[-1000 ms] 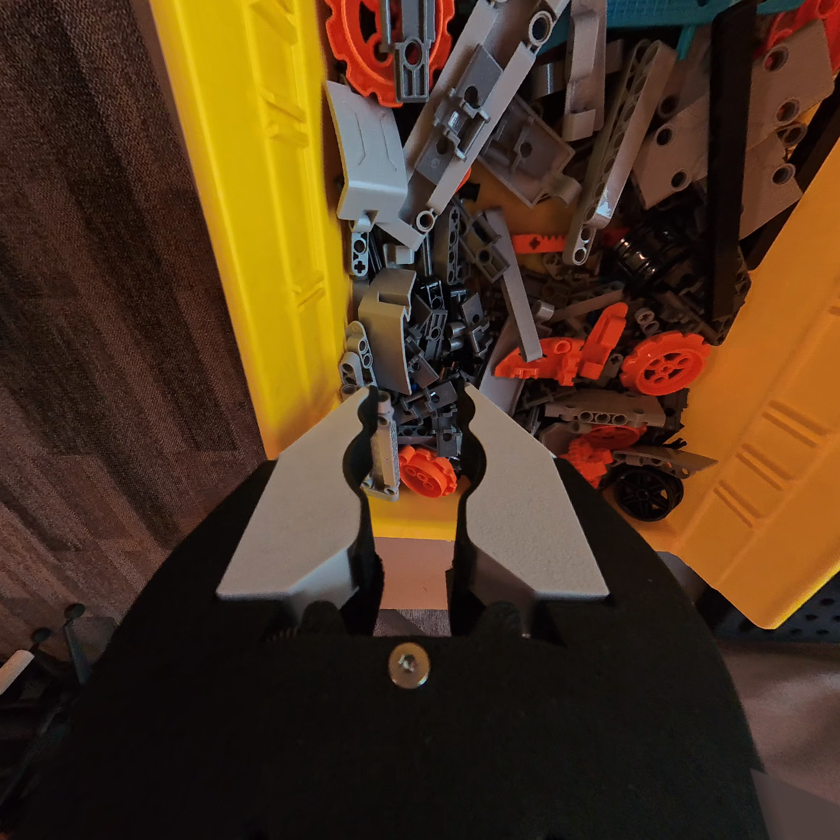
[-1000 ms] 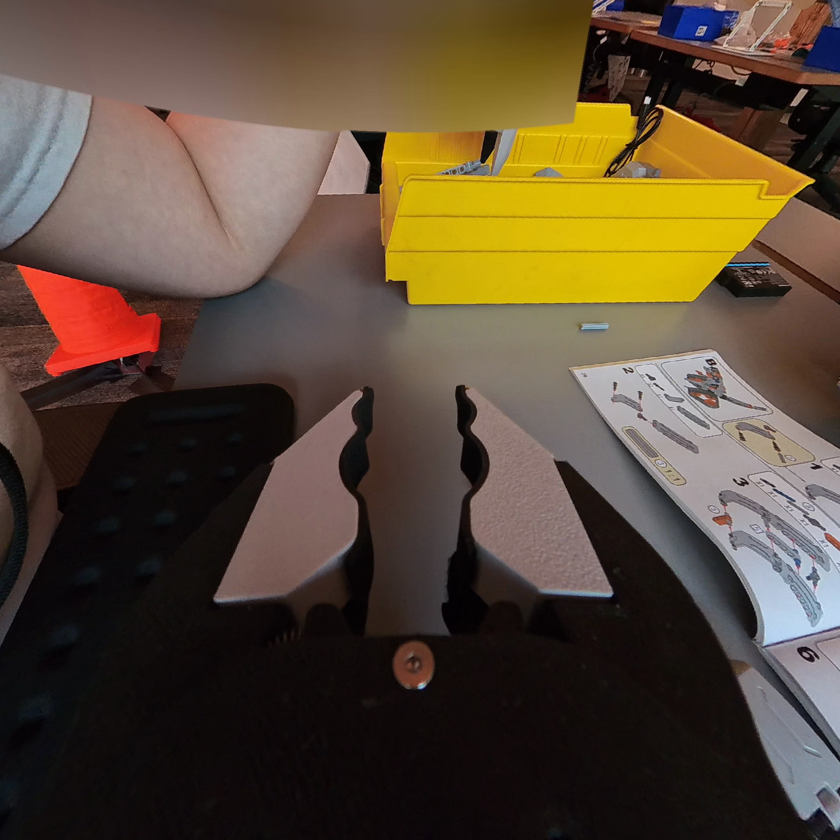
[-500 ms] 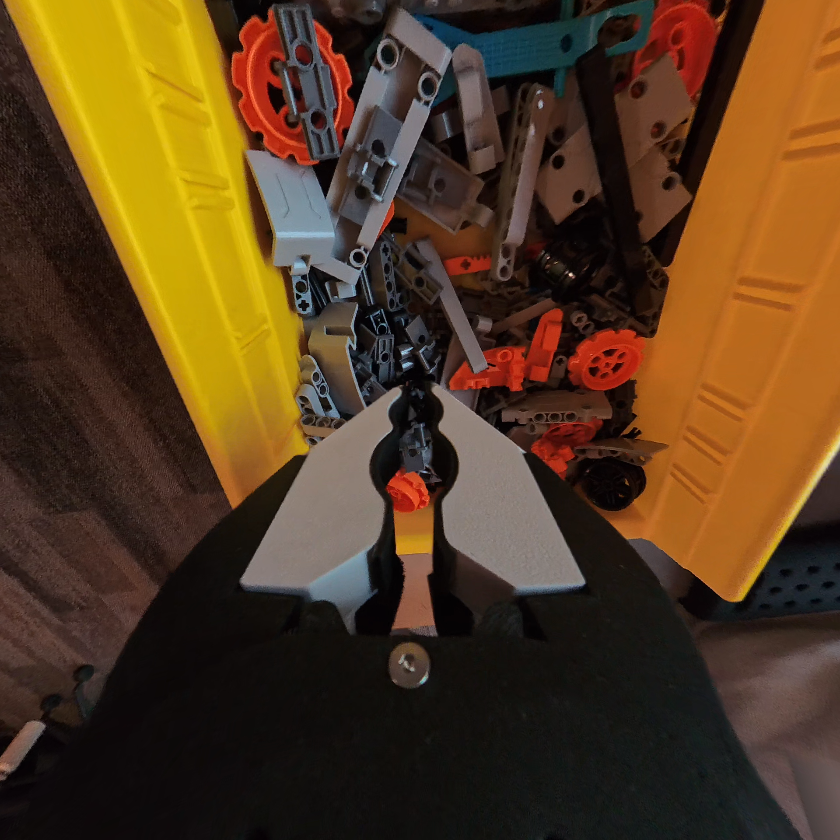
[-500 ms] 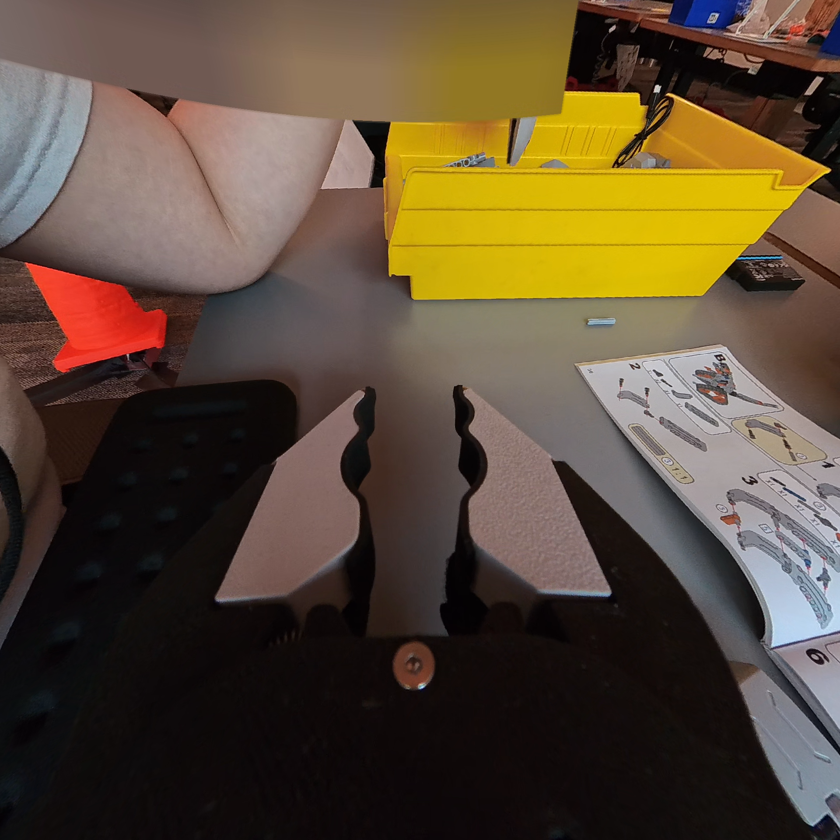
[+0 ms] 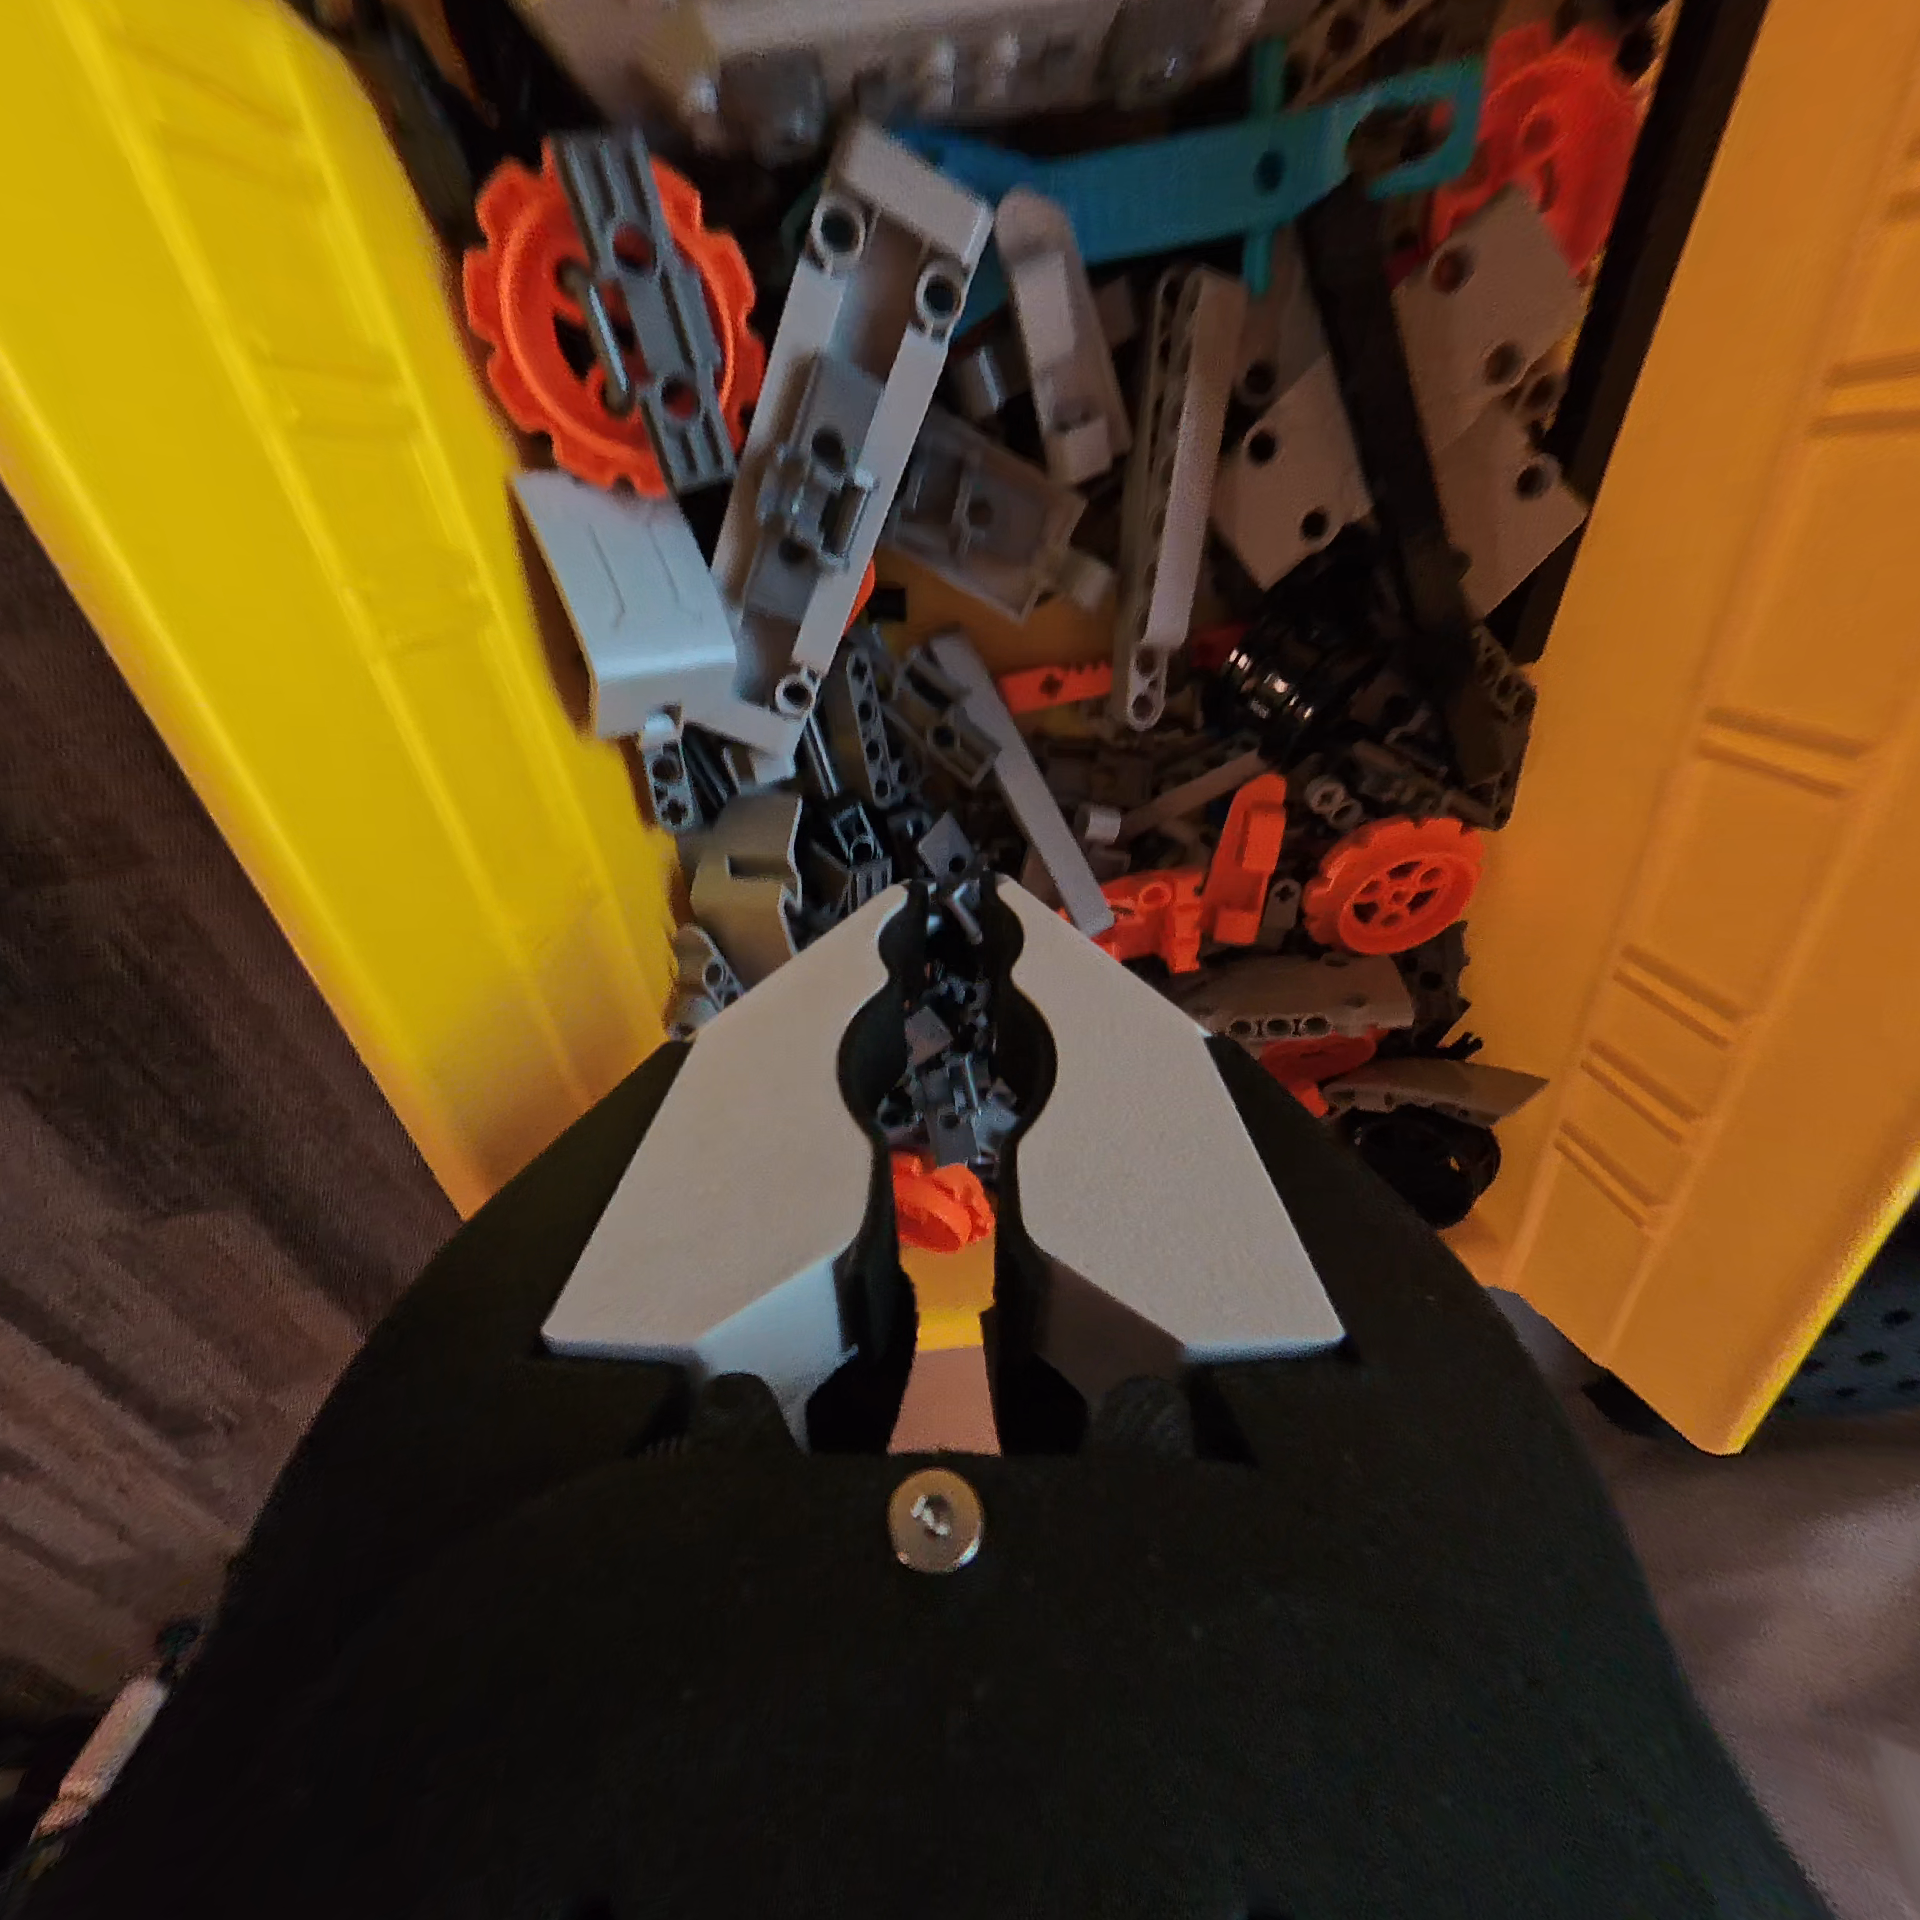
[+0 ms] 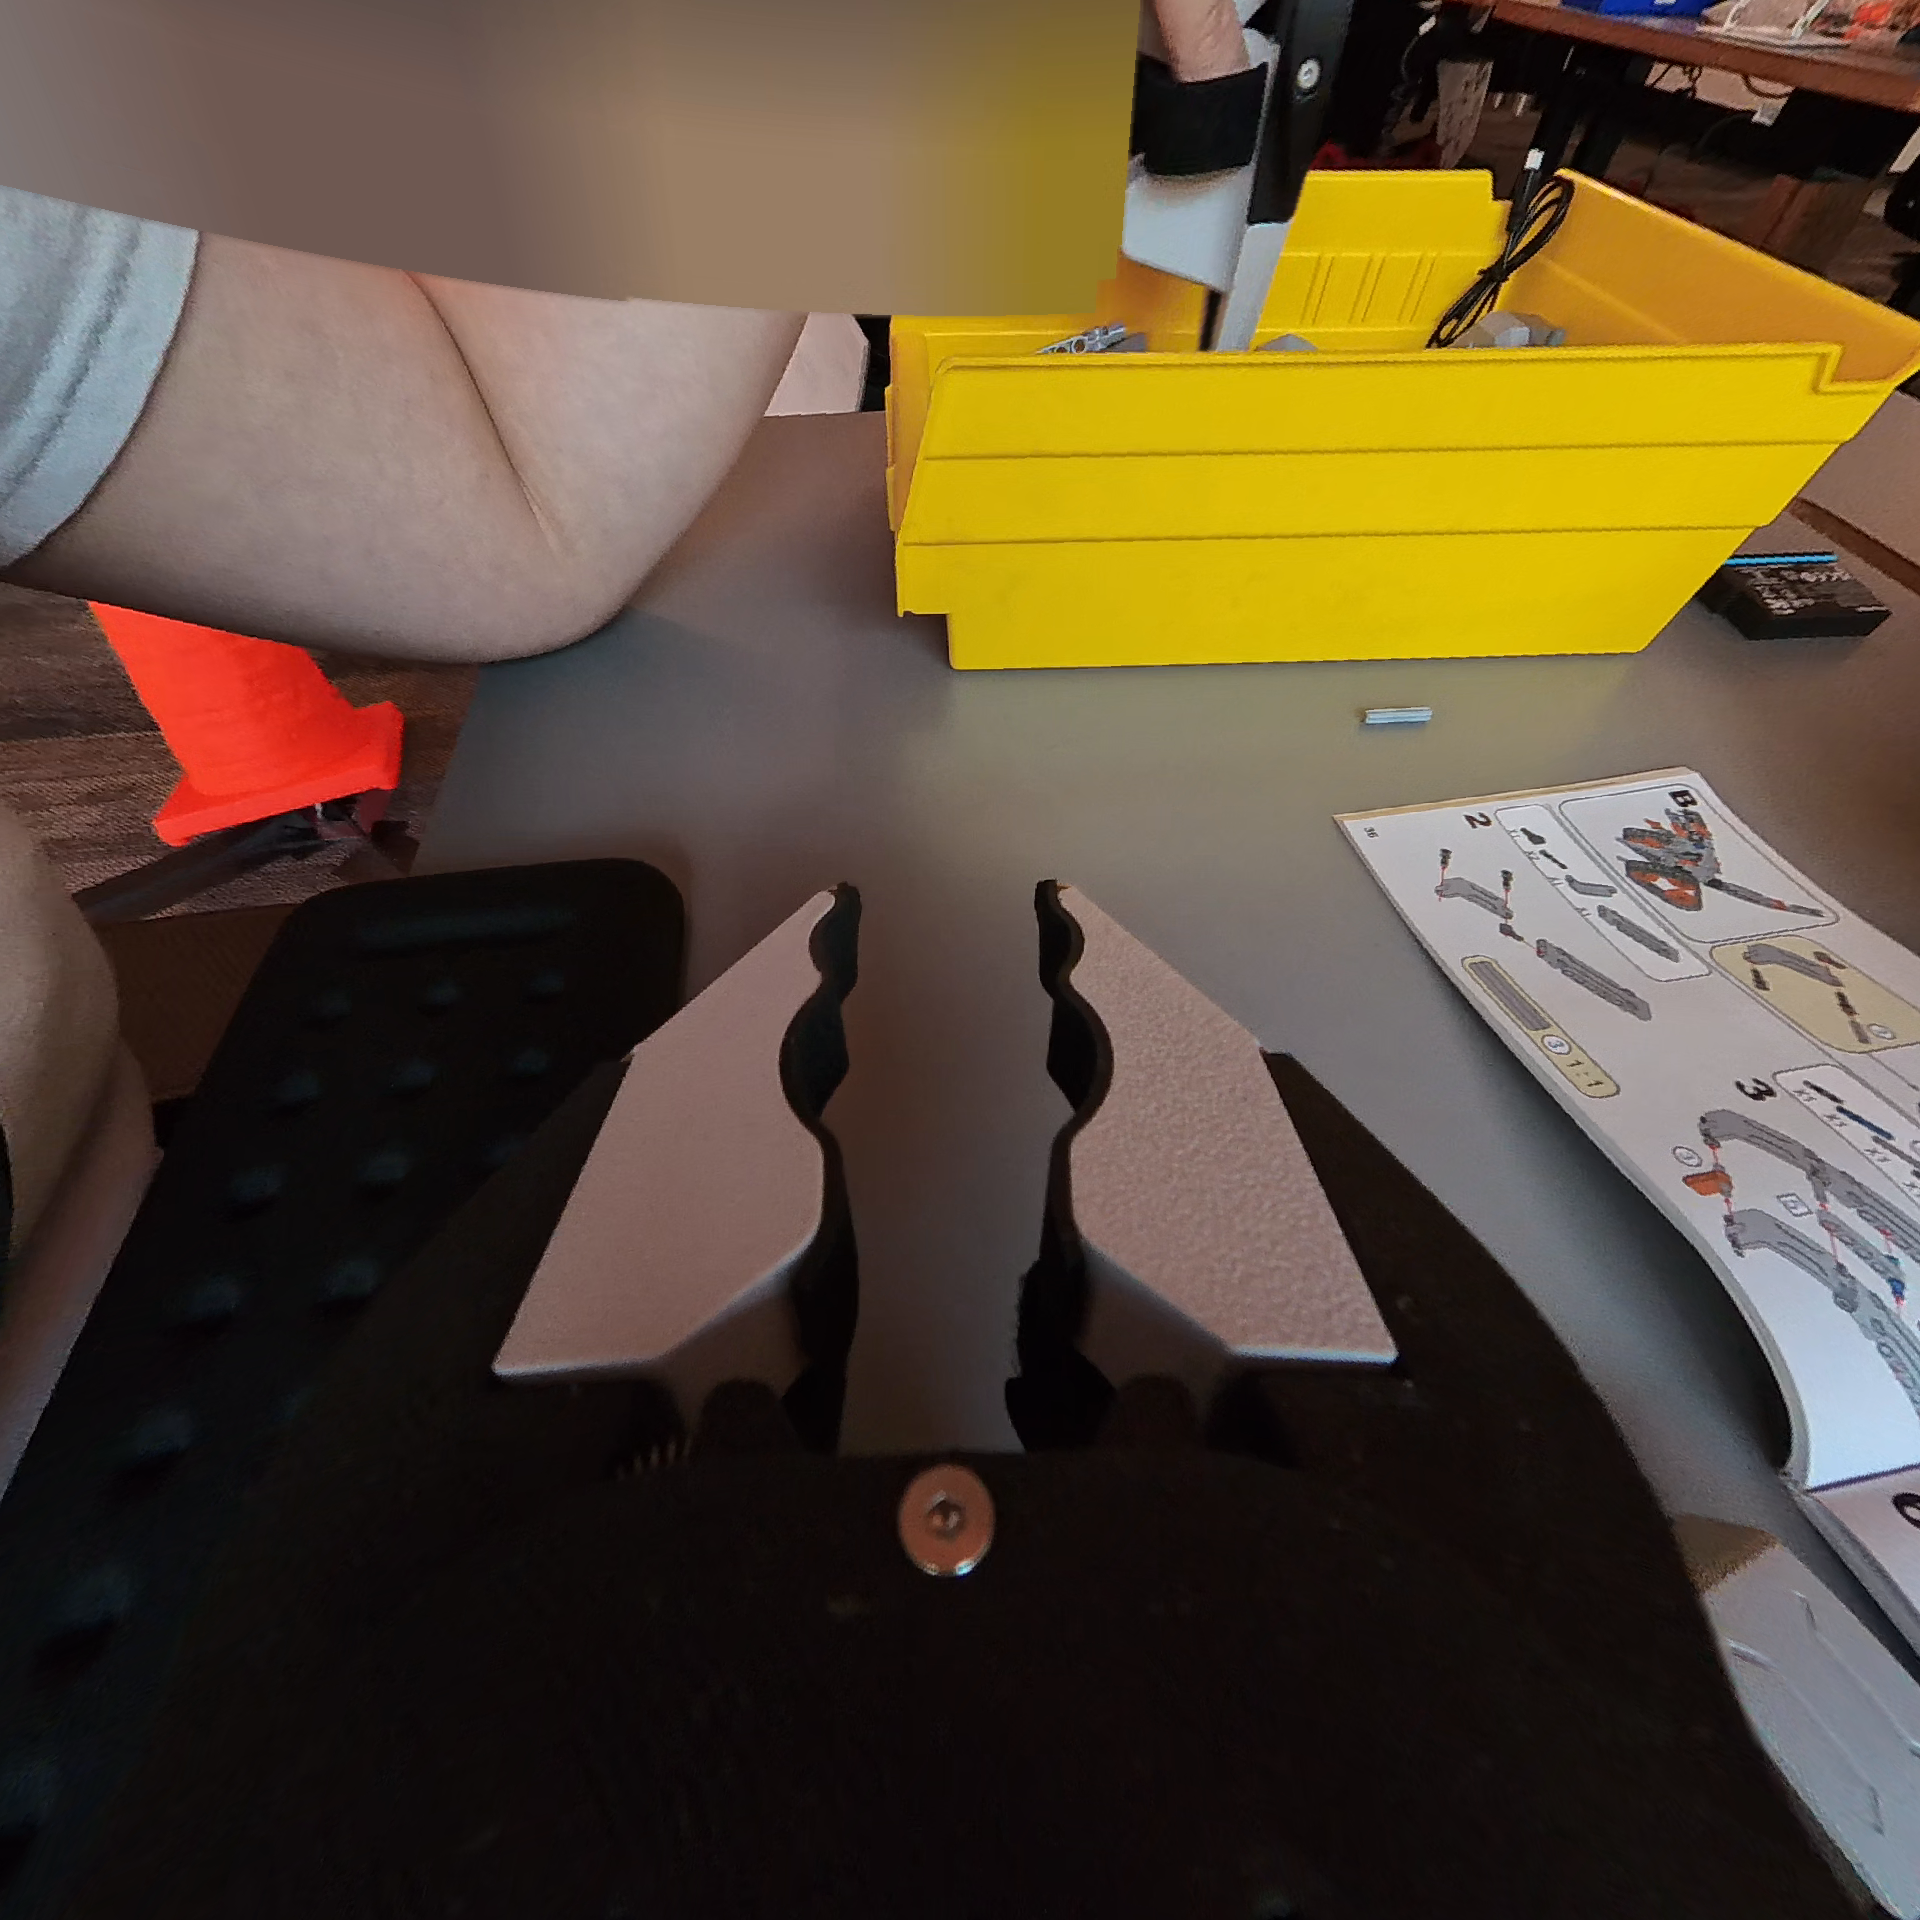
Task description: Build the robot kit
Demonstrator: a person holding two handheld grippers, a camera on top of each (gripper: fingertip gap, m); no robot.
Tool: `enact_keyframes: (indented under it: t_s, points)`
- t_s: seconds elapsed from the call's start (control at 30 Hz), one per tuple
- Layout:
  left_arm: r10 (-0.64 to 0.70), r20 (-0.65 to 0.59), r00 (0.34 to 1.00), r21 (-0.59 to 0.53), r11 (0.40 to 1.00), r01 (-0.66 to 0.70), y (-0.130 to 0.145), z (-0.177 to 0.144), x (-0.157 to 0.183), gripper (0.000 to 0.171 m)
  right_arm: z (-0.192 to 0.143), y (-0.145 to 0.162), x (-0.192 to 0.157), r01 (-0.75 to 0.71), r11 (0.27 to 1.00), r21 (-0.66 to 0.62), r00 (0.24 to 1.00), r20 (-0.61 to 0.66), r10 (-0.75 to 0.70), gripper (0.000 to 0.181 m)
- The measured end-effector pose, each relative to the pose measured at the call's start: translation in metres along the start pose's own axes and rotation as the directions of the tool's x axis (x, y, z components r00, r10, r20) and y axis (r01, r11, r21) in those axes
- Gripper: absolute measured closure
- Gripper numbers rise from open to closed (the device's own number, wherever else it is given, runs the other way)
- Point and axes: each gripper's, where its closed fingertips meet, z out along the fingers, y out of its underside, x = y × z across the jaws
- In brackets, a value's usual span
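Left wrist view shows your left gripper [image 5: 951,902] nearly closed on a small dark-grey plastic connector piece [image 5: 956,902] above the yellow plastic bin [image 5: 312,582]; your right gripper [image 6: 945,894] hangs apart, empty.

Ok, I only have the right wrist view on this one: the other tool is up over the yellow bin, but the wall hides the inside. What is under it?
Observer: In the left wrist view, the yellow bin is full of loose building pieces, mostly grey and black. The left tool points down into them.
Operator: Is that tool open?
Observer: Its jaws stand nearly closed, with a narrow gap. Small dark grey pieces show through the gap, but I cannot tell whether any is gripped.
Operator: Any colour in there?
Observer: Yes. A small orange wheel shows between the fingers, and a large orange gear lies farther in, by the left wall.
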Motion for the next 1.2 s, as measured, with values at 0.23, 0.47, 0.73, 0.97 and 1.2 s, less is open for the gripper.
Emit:
enact_keyframes:
  t_s: [0.23, 0.47, 0.73, 0.97, 1.2]
  points:
    - [-0.006, -0.048, 0.999, 0.041, 0.999, 0.008, -0.019, 0.009, 0.003, 0.16, -0.002, -0.002, 0.003, 0.02, 1.0, 0.004, 1.0, -0.021, -0.02, 0.148]
    - [-0.026, -0.045, 0.999, -0.004, 1.0, 0.025, -0.021, 0.023, 0.001, 0.16, -0.003, -0.003, 0.0, 0.017, 1.0, 0.007, 1.0, -0.008, -0.016, 0.148]
    - [-0.035, 0.0, 0.999, 0.019, 0.999, 0.035, -0.017, 0.01, 0.003, 0.168, -0.003, -0.002, 0.0, 0.005, 1.0, 0.005, 1.0, 0.0, -0.005, 0.148]
    - [-0.055, 0.059, 0.997, -0.119, 0.991, 0.062, 0.014, 0.016, -0.005, 0.142, -0.001, 0.001, -0.001, 0.018, 1.0, -0.009, 1.0, -0.002, -0.018, 0.148]
    - [-0.013, 0.052, 0.999, -0.138, 0.99, 0.02, 0.005, 0.027, 0.001, 0.164, -0.002, 0.001, -0.002, 0.035, 0.999, -0.016, 0.999, -0.006, -0.035, 0.148]
